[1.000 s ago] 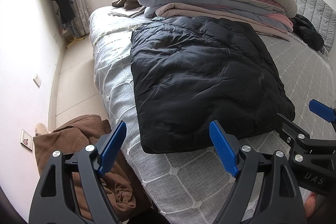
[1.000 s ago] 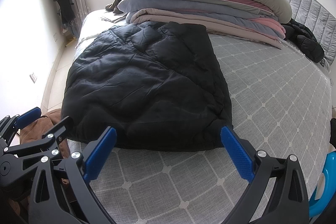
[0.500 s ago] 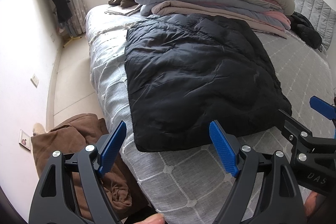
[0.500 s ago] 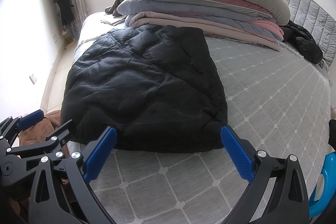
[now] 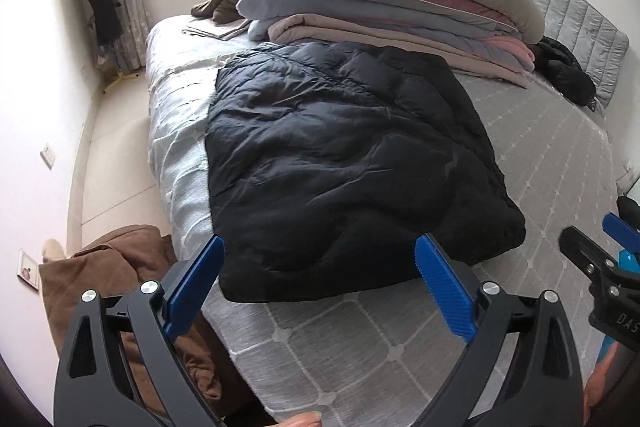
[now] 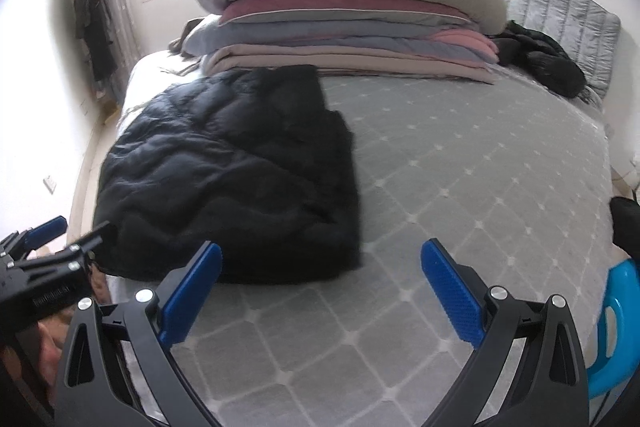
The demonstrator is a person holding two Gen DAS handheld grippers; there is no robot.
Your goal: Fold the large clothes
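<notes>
the black puffer jacket (image 5: 344, 163) is laid on the grey quilted bed (image 6: 460, 187), near its left edge, already brought into a thick, roughly rectangular bundle. most of the folding is judged done; at most one more fold or a tidying of the near edge seems left. the left tongs (image 5: 318, 273) and right tongs (image 6: 320, 277) are held wide apart, nothing gripped, short of the jacket's near edge.
</notes>
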